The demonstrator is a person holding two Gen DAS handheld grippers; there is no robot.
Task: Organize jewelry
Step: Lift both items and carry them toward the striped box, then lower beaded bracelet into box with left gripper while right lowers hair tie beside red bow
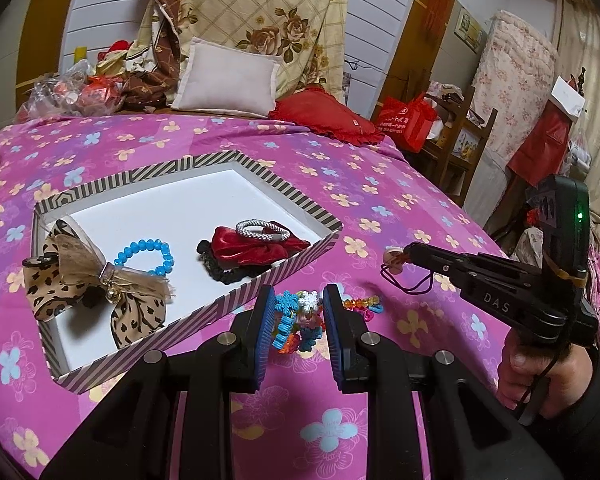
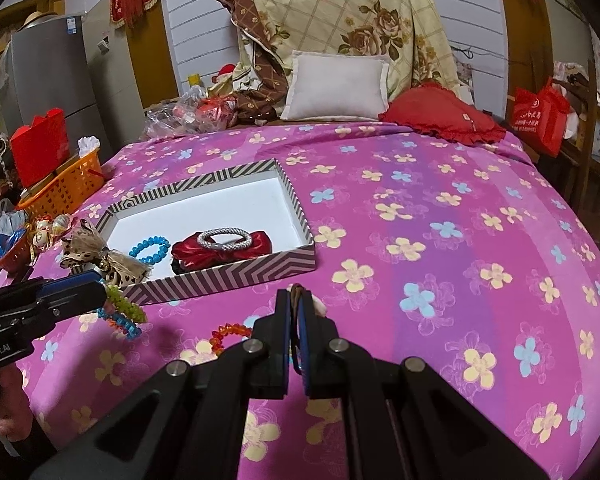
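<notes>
A striped shallow box (image 1: 260, 276) (image 2: 220, 276) lies on the bed. It holds a leopard bow (image 1: 80, 280), a blue bead bracelet (image 1: 148, 258), a red scrunchie (image 1: 256, 246) with a silver bracelet (image 1: 262, 229) on it, and a black hair tie (image 1: 216, 268). My left gripper (image 1: 296, 320) (image 2: 104, 300) is closed on a bunch of colourful snowflake and bead bracelets (image 1: 300, 316), just outside the box's near wall. My right gripper (image 2: 295, 300) (image 1: 408, 250) is shut on a dark cord hair tie with a small charm (image 1: 394, 258), held above the bed right of the box.
An orange bead bracelet (image 2: 228, 334) lies on the pink floral bedspread (image 2: 420, 240) near the left gripper. Pillows and a red cushion (image 2: 440, 118) sit at the bed's far end. Orange baskets (image 2: 66, 188) stand left of the bed.
</notes>
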